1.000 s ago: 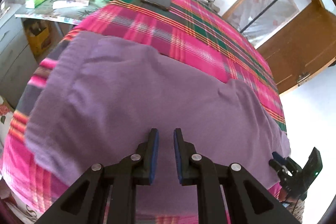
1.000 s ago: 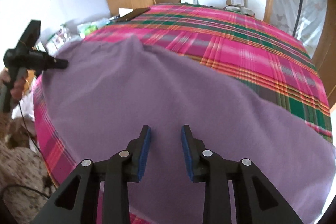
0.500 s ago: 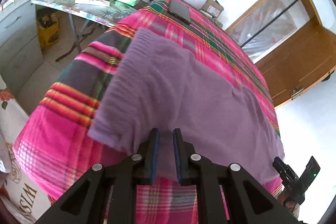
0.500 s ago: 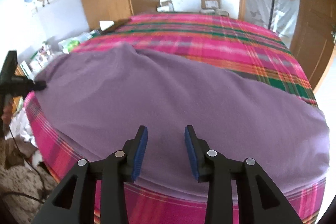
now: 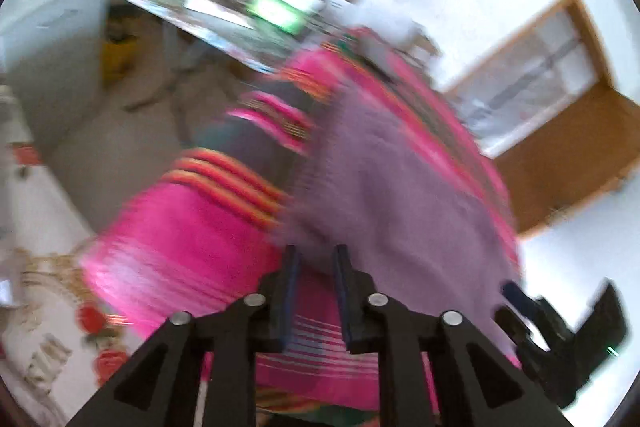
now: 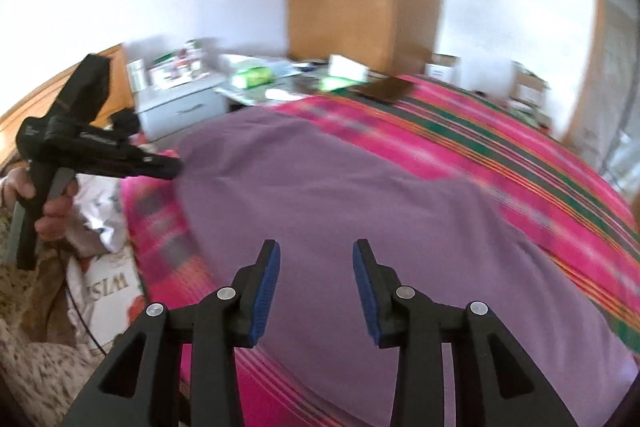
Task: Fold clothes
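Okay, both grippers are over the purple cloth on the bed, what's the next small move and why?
Probably lower the left gripper onto the near left corner of the purple cloth and pinch it. The cloth lies spread flat on the plaid blanket, both grippers look open and empty, and the left one sits right at that edge, though its view is blurred.

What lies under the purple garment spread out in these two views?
The purple garment lies on a pink plaid blanket, which shows along its edges in both views. Whatever sits beneath the garment's middle is covered; the pictures do not show it.
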